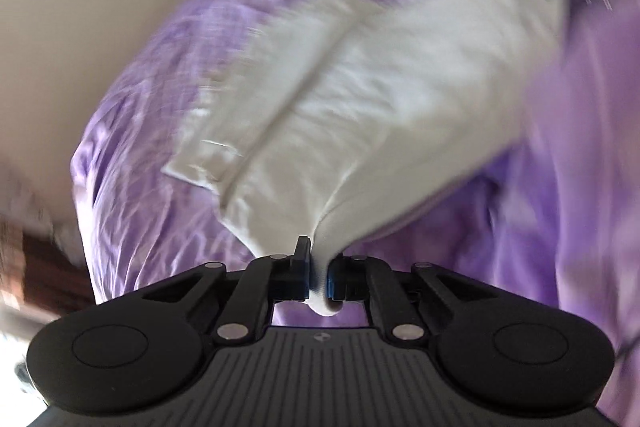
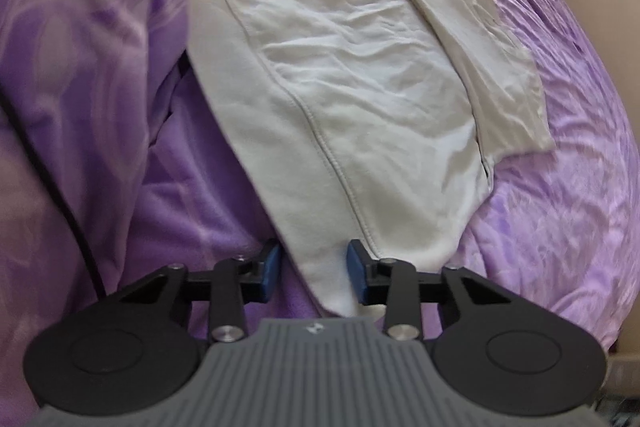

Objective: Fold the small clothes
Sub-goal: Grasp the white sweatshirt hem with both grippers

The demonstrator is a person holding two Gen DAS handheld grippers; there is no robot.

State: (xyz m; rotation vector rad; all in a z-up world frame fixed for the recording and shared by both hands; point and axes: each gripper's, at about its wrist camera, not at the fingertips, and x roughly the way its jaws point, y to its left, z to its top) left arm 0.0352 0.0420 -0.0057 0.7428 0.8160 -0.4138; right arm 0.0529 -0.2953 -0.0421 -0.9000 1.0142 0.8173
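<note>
Your left gripper, at the bottom centre of the left wrist view, has its blue-padded jaws pinched together on a bunched corner of the white cotton garment, a small piece of clothing with a stitched seam; a nub of cloth pokes out below the pads and the fabric rises taut from them toward the upper right of that blurred frame. Your right gripper, at the bottom centre of the right wrist view, stands with its jaws apart, one on each side of the garment's near pointed corner; the cloth lies between the pads, but a gap shows beside the left one, so they do not look clamped on it. From that corner the white garment spreads up and across the middle of the right wrist view, wrinkled, with a seam curving along its left side and a flap doubled over along its right edge. It lies on a crumpled purple patterned bedspread, which fills both sides of the frame, with a thin dark cable running down at the left. Judging by this, you are near the start: apart from that one flap the garment is still spread out, only one corner is secured, and the second grip and the folds themselves are still to do.
</note>
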